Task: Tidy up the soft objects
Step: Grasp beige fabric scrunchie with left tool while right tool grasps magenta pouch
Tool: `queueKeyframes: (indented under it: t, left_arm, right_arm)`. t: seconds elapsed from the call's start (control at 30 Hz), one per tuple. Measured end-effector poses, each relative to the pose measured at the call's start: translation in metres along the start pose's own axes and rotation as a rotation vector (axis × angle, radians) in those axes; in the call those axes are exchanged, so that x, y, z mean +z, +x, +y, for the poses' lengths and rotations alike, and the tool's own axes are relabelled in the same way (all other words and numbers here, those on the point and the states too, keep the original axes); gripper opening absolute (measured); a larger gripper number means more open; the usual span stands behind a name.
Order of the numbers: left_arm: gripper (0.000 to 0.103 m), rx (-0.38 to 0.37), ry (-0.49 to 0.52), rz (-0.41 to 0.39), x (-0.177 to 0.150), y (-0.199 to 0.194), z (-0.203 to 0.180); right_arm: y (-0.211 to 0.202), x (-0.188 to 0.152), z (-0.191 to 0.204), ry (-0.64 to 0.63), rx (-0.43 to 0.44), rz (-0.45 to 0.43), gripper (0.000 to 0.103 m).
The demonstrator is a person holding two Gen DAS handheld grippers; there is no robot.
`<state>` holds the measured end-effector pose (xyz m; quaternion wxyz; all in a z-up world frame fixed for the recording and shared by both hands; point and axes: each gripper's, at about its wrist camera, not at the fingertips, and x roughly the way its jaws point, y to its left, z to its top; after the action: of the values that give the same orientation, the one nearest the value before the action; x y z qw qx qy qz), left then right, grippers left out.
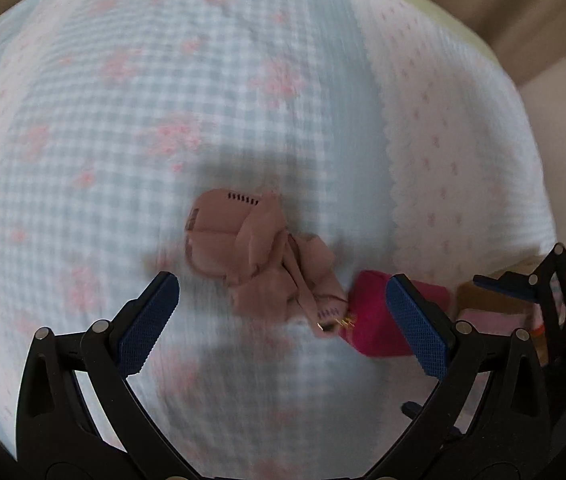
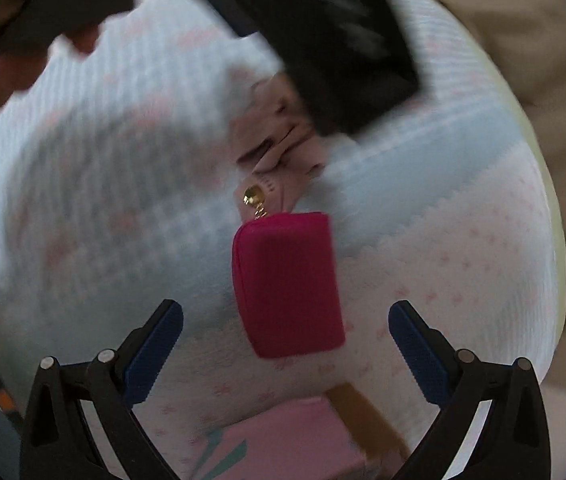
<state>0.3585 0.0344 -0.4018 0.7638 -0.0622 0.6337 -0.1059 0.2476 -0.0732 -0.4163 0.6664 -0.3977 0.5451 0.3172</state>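
A crumpled beige-pink cloth bag (image 1: 255, 252) with a gold clasp lies on the checked bedspread (image 1: 123, 120). A magenta pouch (image 1: 371, 320) lies right beside it. My left gripper (image 1: 283, 320) is open above them, the cloth between and just beyond its pads. In the right wrist view the magenta pouch (image 2: 289, 284) lies just ahead of my open right gripper (image 2: 285, 344), with the beige bag (image 2: 279, 140) beyond it, partly hidden by the blurred black left gripper (image 2: 323, 40). The right gripper's frame (image 1: 539, 288) shows at the left view's right edge.
A pink cardboard box (image 2: 295, 440) with a brown flap sits at the bed's near edge; it also shows in the left wrist view (image 1: 491, 304). The bedspread (image 2: 103, 200) has a white scalloped band on the right. Beige floor (image 2: 543, 60) lies beyond the bed.
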Motion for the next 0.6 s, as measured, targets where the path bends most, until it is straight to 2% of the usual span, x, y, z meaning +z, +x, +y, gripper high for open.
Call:
queueKeyframes:
  t: [0.1, 0.3, 0.43, 0.53, 0.6]
  left_arm:
    - [0.102, 0.016, 0.067, 0.023, 0.007, 0.028, -0.002]
    - [0.101, 0.031, 0.128, 0.062, 0.013, 0.065, -0.003]
    - [0.089, 0.054, 0.16, 0.082, 0.012, 0.081, -0.007]
    - [0.078, 0.108, 0.201, 0.097, 0.009, 0.089, -0.009]
    - [0.066, 0.125, 0.227, 0.091, 0.006, 0.089, -0.012]
  right_arm:
    - [0.024, 0.003, 0.004, -0.044, 0.013, 0.03, 0.102]
    - [0.053, 0.011, 0.002, -0.065, 0.063, 0.084, 0.102]
    - [0.068, 0.016, 0.003, -0.098, 0.102, 0.11, 0.101]
    - [0.077, 0.015, 0.003, -0.116, 0.104, 0.127, 0.092]
    - [0.076, 0.015, 0.002, -0.117, 0.083, 0.124, 0.075]
